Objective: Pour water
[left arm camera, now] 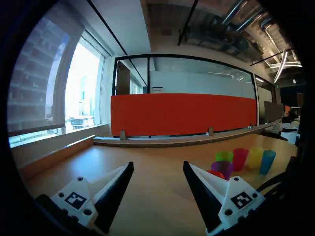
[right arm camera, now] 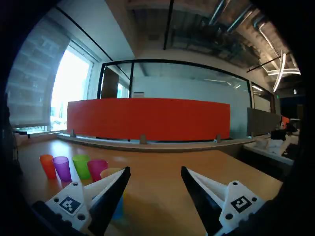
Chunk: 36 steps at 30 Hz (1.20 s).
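Upright on the worktop (left arm camera: 157,188): green cup (left arm camera: 224,156), pink cup (left arm camera: 239,157), yellow cup (left arm camera: 255,156), blue cup (left arm camera: 267,161) (purple cup (left arm camera: 223,168) just in front).

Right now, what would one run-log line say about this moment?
left gripper: open, empty | right gripper: open, empty | coloured cups: upright, clustered on table | pouring: not started

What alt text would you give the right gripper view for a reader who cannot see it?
The open right gripper points across a wooden table, holding nothing. At the image's left stands a row of coloured cups. A red partition crosses the background.
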### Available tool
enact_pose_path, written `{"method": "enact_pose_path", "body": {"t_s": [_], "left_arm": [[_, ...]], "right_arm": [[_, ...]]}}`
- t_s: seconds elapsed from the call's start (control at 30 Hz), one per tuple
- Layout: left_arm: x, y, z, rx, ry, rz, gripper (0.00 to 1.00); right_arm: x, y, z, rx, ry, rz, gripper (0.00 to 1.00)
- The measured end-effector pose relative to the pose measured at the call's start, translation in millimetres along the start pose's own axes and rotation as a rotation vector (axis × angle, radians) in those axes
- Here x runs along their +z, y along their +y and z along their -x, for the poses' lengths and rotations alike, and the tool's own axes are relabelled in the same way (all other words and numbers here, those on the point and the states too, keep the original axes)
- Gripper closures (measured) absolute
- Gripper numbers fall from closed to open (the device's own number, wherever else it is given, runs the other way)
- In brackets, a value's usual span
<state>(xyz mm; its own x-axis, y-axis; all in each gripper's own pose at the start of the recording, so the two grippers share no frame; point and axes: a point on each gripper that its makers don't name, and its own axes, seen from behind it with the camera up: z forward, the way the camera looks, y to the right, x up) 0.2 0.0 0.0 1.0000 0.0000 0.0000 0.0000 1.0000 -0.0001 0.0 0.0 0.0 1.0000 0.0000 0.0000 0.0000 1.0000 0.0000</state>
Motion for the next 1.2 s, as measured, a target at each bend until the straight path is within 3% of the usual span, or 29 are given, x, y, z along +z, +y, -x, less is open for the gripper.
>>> {"method": "enact_pose_path", "body": {"t_s": [0.2,0.4,0.63,0.83,1.2], "left_arm": [[3.7,4.6,-26.9,0.018,0.010,0.030,0.07],[7.1,16.7,-42.7,0.037,0.014,0.082,0.07],[13.0,35.1,-47.2,0.051,-0.020,0.170,0.07],[18.2,43.8,-54.9,0.076,-0.050,0.243,0.07],[26.1,59.8,-56.4,0.098,-0.116,0.357,0.07]], "right_arm": [[-0.1,-2.7,-15.0,0.007,0.008,-0.012,0.00],[0.3,-4.3,-22.0,-0.002,0.006,-0.024,0.00],[-0.7,-19.5,-21.9,-0.061,-0.028,-0.093,0.00],[-2.2,-31.1,-17.4,-0.109,-0.072,-0.155,0.00],[-5.7,-48.7,-11.3,-0.140,-0.142,-0.261,0.00]]}}
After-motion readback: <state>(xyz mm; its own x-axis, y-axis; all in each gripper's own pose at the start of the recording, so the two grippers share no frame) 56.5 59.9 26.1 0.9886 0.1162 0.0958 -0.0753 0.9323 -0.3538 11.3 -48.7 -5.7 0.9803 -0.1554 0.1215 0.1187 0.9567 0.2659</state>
